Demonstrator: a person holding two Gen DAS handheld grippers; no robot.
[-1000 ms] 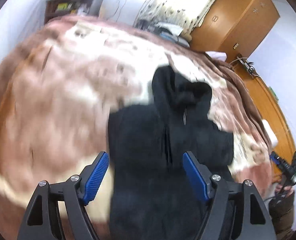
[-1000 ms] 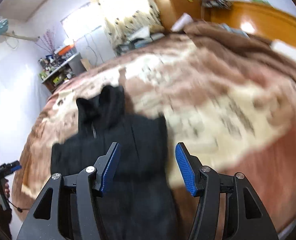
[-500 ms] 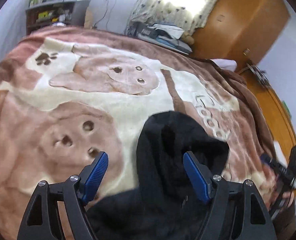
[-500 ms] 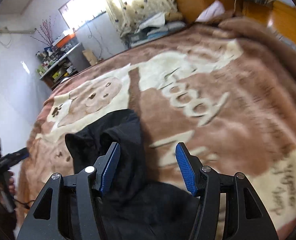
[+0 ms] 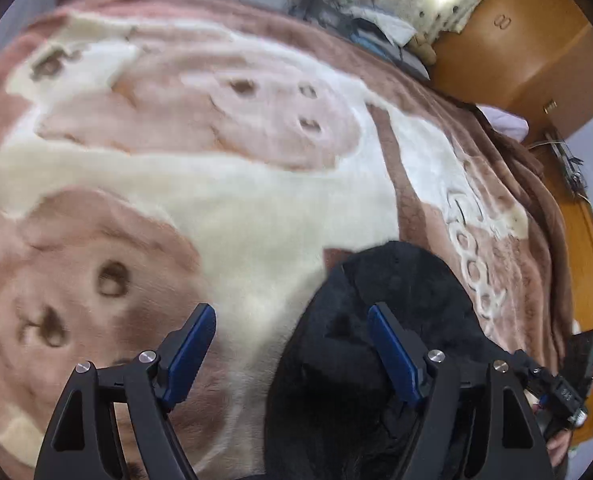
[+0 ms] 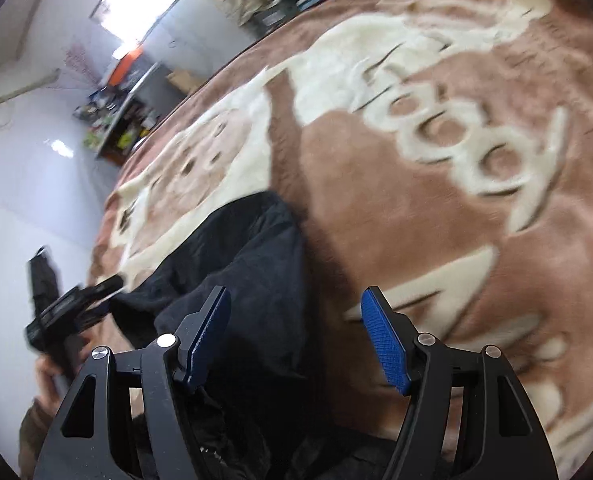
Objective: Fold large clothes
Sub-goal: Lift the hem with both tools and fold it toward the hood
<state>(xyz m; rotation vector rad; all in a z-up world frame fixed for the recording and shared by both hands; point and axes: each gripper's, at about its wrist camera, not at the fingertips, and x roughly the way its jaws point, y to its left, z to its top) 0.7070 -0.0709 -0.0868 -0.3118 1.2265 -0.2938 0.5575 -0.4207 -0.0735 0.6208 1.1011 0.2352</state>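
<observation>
My left claw (image 5: 292,346) and right claw (image 6: 296,334) both point steeply down, jaws apart, gripping nothing; the right's have just been opening. The black garment (image 5: 396,320) lies below on the bed blanket (image 5: 256,208)

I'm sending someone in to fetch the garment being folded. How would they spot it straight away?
Look at the bed covered by the big brown and cream blanket with cartoon animal faces and large lettering. On the near part of it, beside the lettering, lies a fluffy black garment. It is the only dark thing on that pale blanket.
</observation>
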